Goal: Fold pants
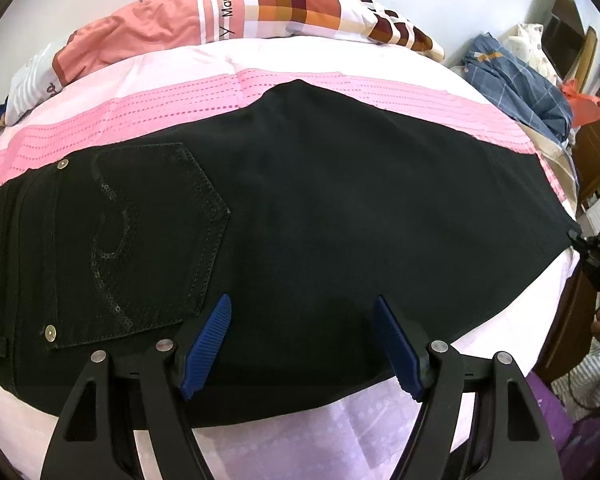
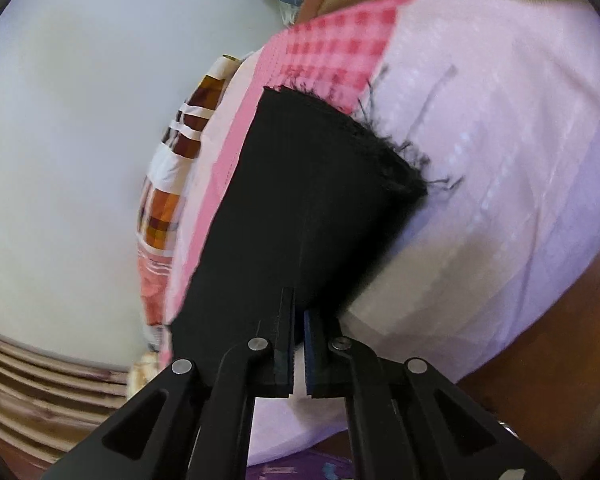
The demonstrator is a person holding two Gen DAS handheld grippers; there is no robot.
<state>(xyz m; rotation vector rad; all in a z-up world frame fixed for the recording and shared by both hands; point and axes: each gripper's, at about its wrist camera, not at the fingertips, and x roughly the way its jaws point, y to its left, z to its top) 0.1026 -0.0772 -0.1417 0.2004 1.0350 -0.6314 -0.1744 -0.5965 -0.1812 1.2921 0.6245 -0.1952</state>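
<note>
Black pants (image 1: pixel 300 208) lie flat across the bed, folded lengthwise, waistband and sequined back pocket (image 1: pixel 152 240) at the left, legs running right. My left gripper (image 1: pixel 302 308) is open, its blue fingers (image 1: pixel 210 344) spread just above the near edge of the pants, holding nothing. My right gripper (image 2: pixel 298 312) is shut on the pants leg (image 2: pixel 300 208) near the frayed hem (image 2: pixel 384 152), at the right end of the bed. It shows small at the far right of the left wrist view (image 1: pixel 596 248).
The bed has a pale pink cover (image 1: pixel 228 60) with a brighter pink band (image 1: pixel 140 120). A plaid and salmon pillow (image 1: pixel 260 8) lies at the back. Blue checked laundry (image 1: pixel 520 80) sits at the back right. Wooden furniture (image 1: pixel 596 140) stands beyond the bed's right edge.
</note>
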